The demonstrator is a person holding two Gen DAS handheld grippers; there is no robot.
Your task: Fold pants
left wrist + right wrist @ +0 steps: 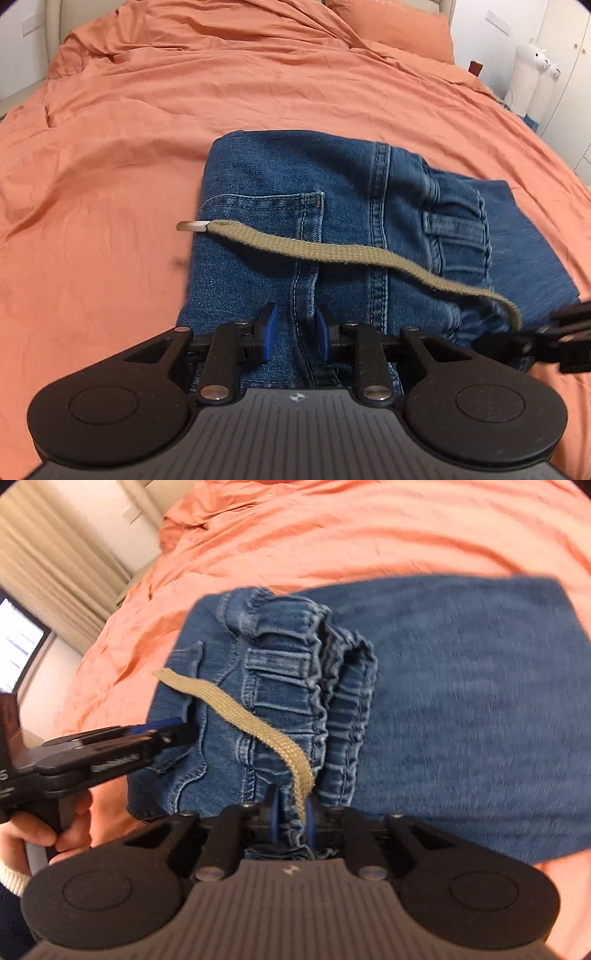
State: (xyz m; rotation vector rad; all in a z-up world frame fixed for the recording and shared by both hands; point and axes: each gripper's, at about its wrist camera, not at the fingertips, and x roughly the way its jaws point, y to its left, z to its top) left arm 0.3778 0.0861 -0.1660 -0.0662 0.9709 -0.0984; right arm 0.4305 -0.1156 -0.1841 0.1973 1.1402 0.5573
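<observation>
The left tool has its blue-padded fingers parted, with a seamed fold of the folded blue denim pants running between them; the pads stand just off the cloth on either side, so the tool reads as open rather than clamped. The right tool is closed on the gathered elastic waistband of the same pants, its blue pads pinching the bunched denim, with the near end of a flat khaki woven drawstring dropping in beside the pinch.

In the left wrist view the pants lie directly ahead of the left tool, spreading far and to the right across the orange bedsheet. The drawstring crosses the back pocket from right to left and ends in a metal tip at the left edge of the denim. The right tool enters at the right edge of that view, at the near right corner of the pants.

In the right wrist view the left tool reaches in from the left, its tip touching the near left part of the pants. An orange pillow lies far right on the bed, and two white plush alpacas stand beyond the right edge.
</observation>
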